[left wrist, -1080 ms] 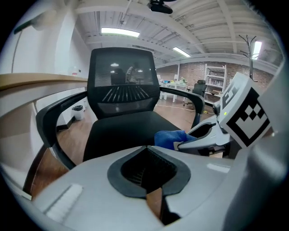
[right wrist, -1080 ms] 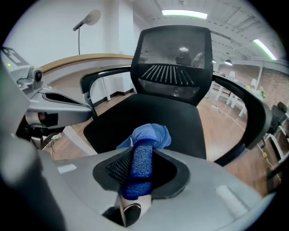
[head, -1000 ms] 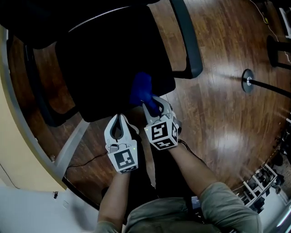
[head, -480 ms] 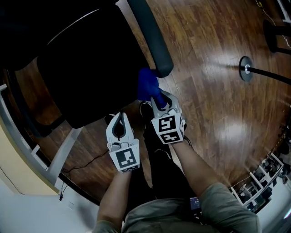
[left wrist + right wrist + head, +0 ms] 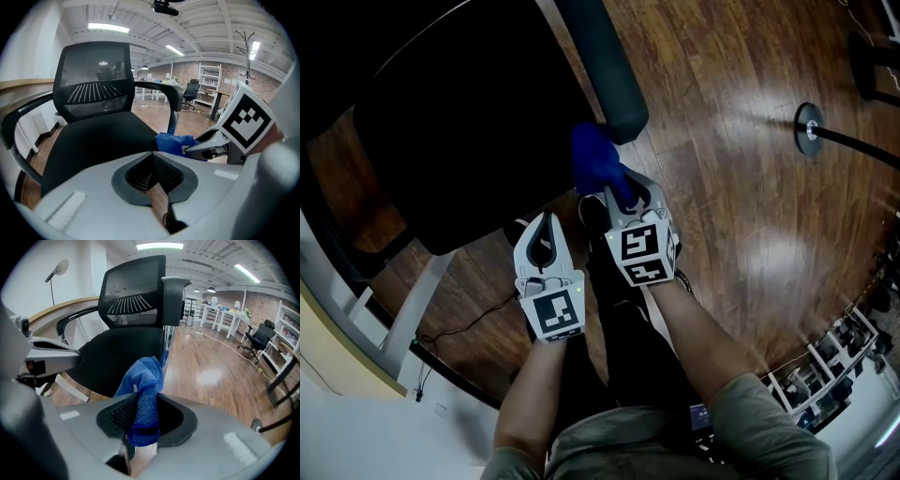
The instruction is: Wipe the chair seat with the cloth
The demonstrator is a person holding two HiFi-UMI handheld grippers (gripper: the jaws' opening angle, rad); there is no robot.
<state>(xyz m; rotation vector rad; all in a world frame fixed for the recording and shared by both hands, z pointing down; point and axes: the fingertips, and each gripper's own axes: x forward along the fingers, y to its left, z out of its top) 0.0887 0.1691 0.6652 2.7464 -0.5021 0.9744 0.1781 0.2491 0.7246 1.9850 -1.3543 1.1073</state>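
The black chair seat [image 5: 459, 141] fills the upper left of the head view. My right gripper [image 5: 621, 190] is shut on a blue cloth [image 5: 594, 157], which bunches out past its jaws at the seat's right front corner, just under the tip of the right armrest [image 5: 605, 80]. In the right gripper view the cloth [image 5: 145, 394] is pinched between the jaws, with the seat [image 5: 122, 357] beyond. My left gripper [image 5: 546, 220] hovers at the seat's front edge, shut and empty. In the left gripper view its jaws [image 5: 152, 154] meet, with the cloth [image 5: 176, 143] to the right.
The mesh backrest [image 5: 93, 79] stands behind the seat and the left armrest [image 5: 23, 117] curves along its far side. A pole stand's round base [image 5: 809, 131] sits on the wooden floor [image 5: 741, 234] at the right. A cable [image 5: 459, 328] runs under the chair. My legs are below the grippers.
The cloth and my right gripper have slid from the seat's front part to its right front corner beside the armrest tip. My left gripper has moved along with them.
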